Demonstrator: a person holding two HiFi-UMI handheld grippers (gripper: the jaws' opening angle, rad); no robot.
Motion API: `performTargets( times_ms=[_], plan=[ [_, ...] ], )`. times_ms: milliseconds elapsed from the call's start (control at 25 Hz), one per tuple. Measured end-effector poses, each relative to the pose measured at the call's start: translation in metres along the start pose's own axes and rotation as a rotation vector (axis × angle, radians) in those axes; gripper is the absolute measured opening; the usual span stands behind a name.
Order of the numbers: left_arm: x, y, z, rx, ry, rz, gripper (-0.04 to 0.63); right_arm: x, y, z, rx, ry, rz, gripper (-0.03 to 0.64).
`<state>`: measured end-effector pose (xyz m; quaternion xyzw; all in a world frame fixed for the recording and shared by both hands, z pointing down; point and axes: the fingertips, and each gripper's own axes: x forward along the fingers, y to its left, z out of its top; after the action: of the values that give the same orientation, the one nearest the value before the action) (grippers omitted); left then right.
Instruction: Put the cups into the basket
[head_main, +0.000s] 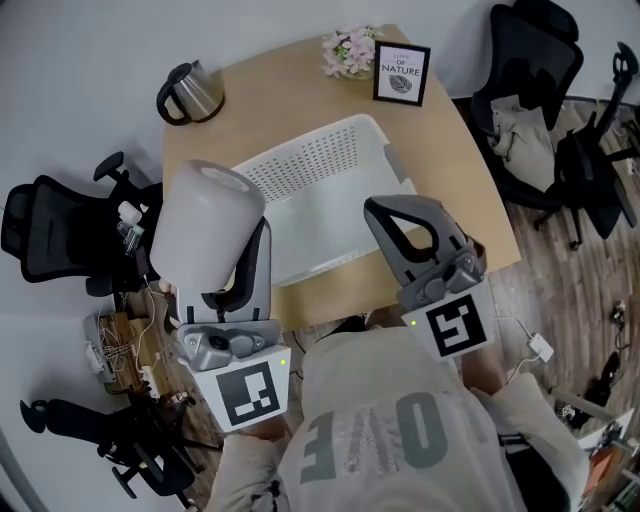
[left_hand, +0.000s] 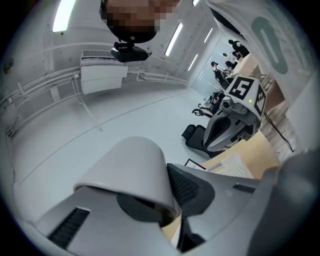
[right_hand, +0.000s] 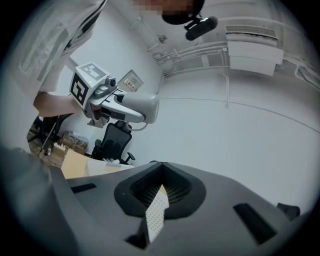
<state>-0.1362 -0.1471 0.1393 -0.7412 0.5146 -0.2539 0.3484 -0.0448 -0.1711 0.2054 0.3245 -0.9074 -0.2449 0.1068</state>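
Observation:
My left gripper is shut on a pale grey cup and holds it in the air off the table's near left corner, beside the basket. In the left gripper view the cup is pinched by its wall between the jaws of the left gripper. The white perforated basket lies on the wooden table and looks empty. My right gripper hovers over the basket's near right corner, jaws closed together with nothing between them. In the right gripper view, the right gripper has its tips meeting, and a strip of the basket shows through the gap below them.
A steel kettle, a bunch of pink flowers and a framed sign stand at the table's far side. Black office chairs flank the table on both sides. Cables and clutter lie on the floor at the left.

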Motion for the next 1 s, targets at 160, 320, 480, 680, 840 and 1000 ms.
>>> performTargets(
  times_ms=[160,320,480,680,840,1000],
  plan=[
    [0.024,0.008,-0.001,0.061,-0.006,-0.066,0.054,0.012,-0.015,-0.003,0.062,-0.017,-0.024,-0.002],
    [0.054,-0.013,-0.015,0.181,0.015,-0.213,0.054,0.015,-0.015,-0.027,0.157,0.036,-0.056,-0.002],
    [0.078,-0.056,-0.037,0.315,0.026,-0.424,0.054,0.005,-0.016,-0.050,0.244,0.085,-0.104,-0.002],
    [0.107,-0.103,-0.066,0.468,0.055,-0.624,0.054,-0.004,-0.024,-0.071,0.286,0.140,-0.161,-0.002],
    [0.116,-0.144,-0.094,0.555,0.097,-0.786,0.054,-0.010,-0.033,-0.089,0.310,0.181,-0.203,-0.002],
    [0.107,-0.186,-0.127,0.557,0.114,-1.022,0.054,-0.013,-0.035,-0.101,0.336,0.218,-0.221,-0.002]
  ],
)
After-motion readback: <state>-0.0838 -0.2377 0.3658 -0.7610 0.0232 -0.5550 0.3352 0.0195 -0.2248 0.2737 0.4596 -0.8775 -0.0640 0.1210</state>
